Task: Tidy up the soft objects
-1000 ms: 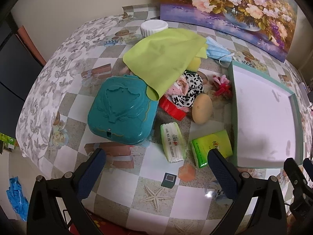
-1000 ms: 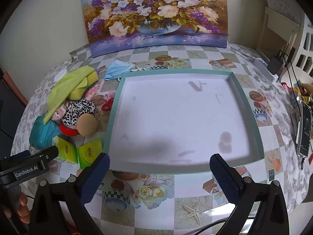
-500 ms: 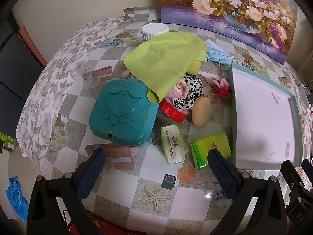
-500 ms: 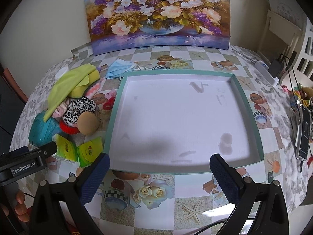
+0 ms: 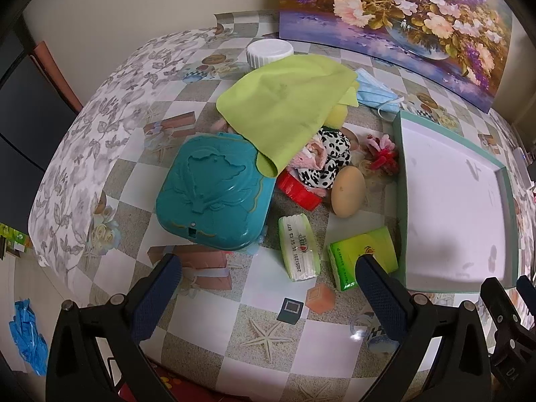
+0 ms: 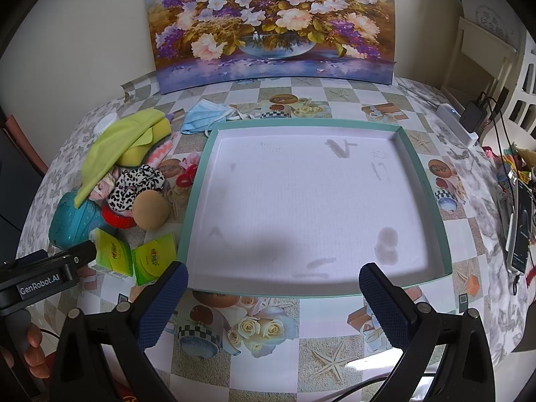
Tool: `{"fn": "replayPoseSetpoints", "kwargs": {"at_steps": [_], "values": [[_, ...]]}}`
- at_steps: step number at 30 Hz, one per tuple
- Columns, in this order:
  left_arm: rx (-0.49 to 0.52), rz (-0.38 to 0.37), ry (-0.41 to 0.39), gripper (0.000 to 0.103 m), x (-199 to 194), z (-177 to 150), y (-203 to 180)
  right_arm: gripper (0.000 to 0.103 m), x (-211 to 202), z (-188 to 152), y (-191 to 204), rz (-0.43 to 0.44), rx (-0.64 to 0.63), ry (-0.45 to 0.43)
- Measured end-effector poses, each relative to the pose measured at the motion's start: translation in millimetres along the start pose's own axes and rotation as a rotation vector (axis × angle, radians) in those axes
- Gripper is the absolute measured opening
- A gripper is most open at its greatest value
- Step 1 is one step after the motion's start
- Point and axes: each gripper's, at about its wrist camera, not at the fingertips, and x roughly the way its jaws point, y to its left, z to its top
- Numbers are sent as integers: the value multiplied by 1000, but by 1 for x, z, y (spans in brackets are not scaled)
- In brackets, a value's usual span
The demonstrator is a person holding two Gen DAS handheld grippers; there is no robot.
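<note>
left gripper point(image 5: 268, 288): wide open, empty, above tissue packs point(image 5: 299, 247) | right gripper point(image 6: 273, 289): wide open, empty, over tray point(image 6: 432, 197) near edge

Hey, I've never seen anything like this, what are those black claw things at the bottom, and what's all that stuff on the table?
There is no robot here: a person holds two hand-held grippers, each with a wide-angle camera looking along its two blue-padded fingers. One picture comes from the left gripper, the other from the right gripper. Both are open and hold nothing. On the patterned table sits an empty, shallow teal-rimmed tray. Beside it lies a pile: a green cloth, a teal case, a spotted scrunchie, a tan sponge, two tissue packs and a blue face mask. A flower painting leans against the wall.
</note>
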Motion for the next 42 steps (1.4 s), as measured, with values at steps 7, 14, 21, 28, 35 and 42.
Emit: {"fn": "replayPoseSetpoints", "kwargs": {"at_steps": [7,14,21,28,35,42], "values": [[1,0,0,103,0,0,0,103,0,0,0,-1,0,0],[1,0,0,103,0,0,0,103,0,0,1,-1,-1,0],[1,0,-1,103,0,0,0,103,0,0,1,-1,-2,0],[-7,-6,-3,103,-1,1,2,103,0,0,1,1,-4,2],[-67,-14,-41,103,-5,3,12,103,3,-2,12,38,-31,0],[-112,-41,-44,103,-2,7,17,103,13,6,24,101,-46,5]]}}
